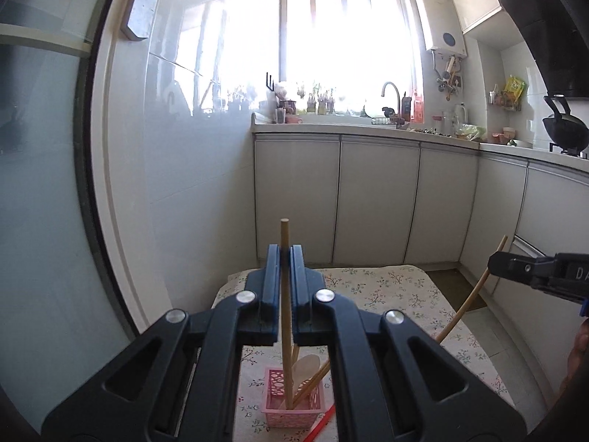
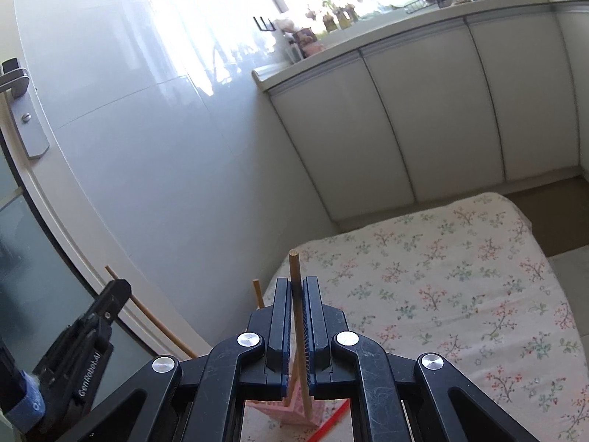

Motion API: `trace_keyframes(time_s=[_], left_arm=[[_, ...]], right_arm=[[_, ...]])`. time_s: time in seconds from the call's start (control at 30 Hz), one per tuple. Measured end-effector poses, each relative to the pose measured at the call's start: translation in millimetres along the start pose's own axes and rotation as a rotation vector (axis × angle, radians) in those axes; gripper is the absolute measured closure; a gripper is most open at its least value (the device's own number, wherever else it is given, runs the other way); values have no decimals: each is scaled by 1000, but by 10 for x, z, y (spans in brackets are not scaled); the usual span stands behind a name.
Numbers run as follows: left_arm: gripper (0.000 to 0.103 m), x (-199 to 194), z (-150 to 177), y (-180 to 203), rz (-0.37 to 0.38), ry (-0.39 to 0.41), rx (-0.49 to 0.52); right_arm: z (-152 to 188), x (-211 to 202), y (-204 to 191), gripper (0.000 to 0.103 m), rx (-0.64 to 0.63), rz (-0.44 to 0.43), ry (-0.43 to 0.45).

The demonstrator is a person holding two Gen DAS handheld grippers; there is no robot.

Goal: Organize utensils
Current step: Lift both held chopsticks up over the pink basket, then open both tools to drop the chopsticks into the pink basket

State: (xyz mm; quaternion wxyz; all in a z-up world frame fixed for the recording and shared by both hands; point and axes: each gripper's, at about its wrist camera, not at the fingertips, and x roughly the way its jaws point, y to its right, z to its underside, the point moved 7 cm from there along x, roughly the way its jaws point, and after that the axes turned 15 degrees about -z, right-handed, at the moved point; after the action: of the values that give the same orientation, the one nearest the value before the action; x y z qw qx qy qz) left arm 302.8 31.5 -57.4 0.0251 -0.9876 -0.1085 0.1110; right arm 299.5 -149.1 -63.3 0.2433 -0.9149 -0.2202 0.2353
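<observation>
Sideways: "GenRobot.AI" on left tongs (image 2: 121, 287) body.

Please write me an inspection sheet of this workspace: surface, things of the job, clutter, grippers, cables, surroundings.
Surface: floral tablecloth, mostly bare.
Job's things: pink basket holding a wooden spoon and chopsticks; one wooden chopstick in the left grip, another chopstick in the right grip.
Clutter: red stick lying beside the basket.
Grippers: left hand-held gripper shut on its chopstick; right hand-held gripper shut on its chopstick.
Cables: nothing seen.
Surroundings: kitchen cabinets, window, door handle.
</observation>
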Motion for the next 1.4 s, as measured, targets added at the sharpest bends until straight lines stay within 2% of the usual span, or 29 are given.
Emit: trace_keyframes(time_s=[0.47,0.9,0.97,1.07,1.1,1.17,1.23,1.4], left_arm=[[98,212,273,120,-14,-38,92],[98,368,513,231,21,-134,129],[98,362,511,234,30,-140,123],[89,335,499,228,38,-149,117],[82,318,496,220,40,-154,116],[74,310,486,212,42,-164,111],[69,298,484,200,48,-182,109],[56,251,571,132,51,-248,108]], right_arm=[[47,374,17,97,32,-86,72],[383,759,232,97,28,-48,-16],[426,791,244,93,33,-52,-36],[434,772,235,91,48,-70,-51],[421,753,234,90,51,-73,-52],[388,685,239,75,57,-76,-46],[359,596,256,70,63,-73,-43],[352,403,376,67,59,-24,-102]])
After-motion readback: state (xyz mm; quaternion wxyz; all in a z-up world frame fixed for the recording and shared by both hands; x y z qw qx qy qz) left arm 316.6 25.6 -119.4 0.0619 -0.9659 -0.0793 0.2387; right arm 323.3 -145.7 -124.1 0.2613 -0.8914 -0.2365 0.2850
